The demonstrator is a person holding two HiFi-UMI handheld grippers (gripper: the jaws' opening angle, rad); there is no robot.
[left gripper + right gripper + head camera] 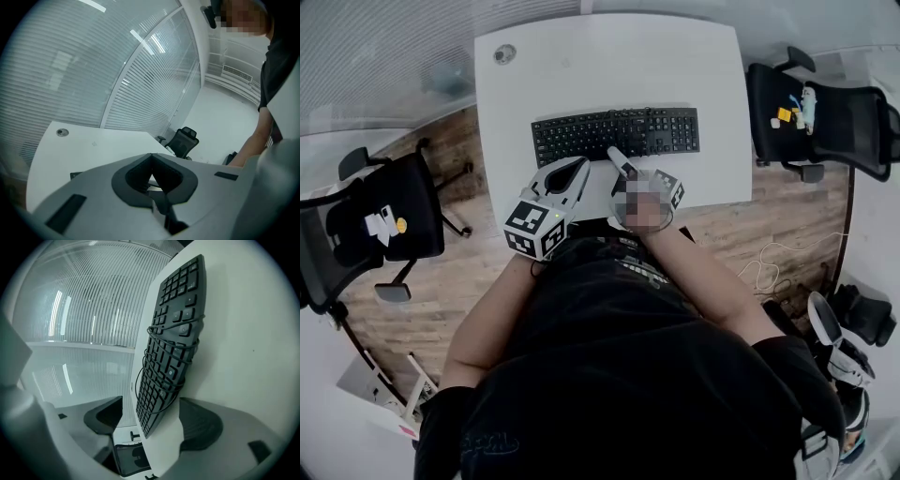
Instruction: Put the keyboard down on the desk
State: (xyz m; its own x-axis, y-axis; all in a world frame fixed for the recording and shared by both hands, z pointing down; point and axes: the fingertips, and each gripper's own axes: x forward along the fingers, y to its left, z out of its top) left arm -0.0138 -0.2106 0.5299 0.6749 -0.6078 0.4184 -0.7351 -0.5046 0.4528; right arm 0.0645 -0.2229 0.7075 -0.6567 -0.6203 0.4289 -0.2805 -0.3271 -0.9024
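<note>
A black keyboard (616, 133) with its cable wound around it (171, 348) lies flat on the white desk (609, 66). My right gripper (617, 159) is at its front edge. In the right gripper view, that gripper (151, 400) is open, and the keyboard's near end sits between the pads (201, 425) with gaps on both sides. My left gripper (579, 171) hovers just left of it, short of the keyboard. In its own view, the left gripper (151, 157) is shut, with nothing held.
A round cable grommet (504, 53) sits at the desk's far left corner. Black office chairs stand to the left (384, 220) and right (825, 112) of the desk. A glass wall with blinds (93, 70) curves behind it.
</note>
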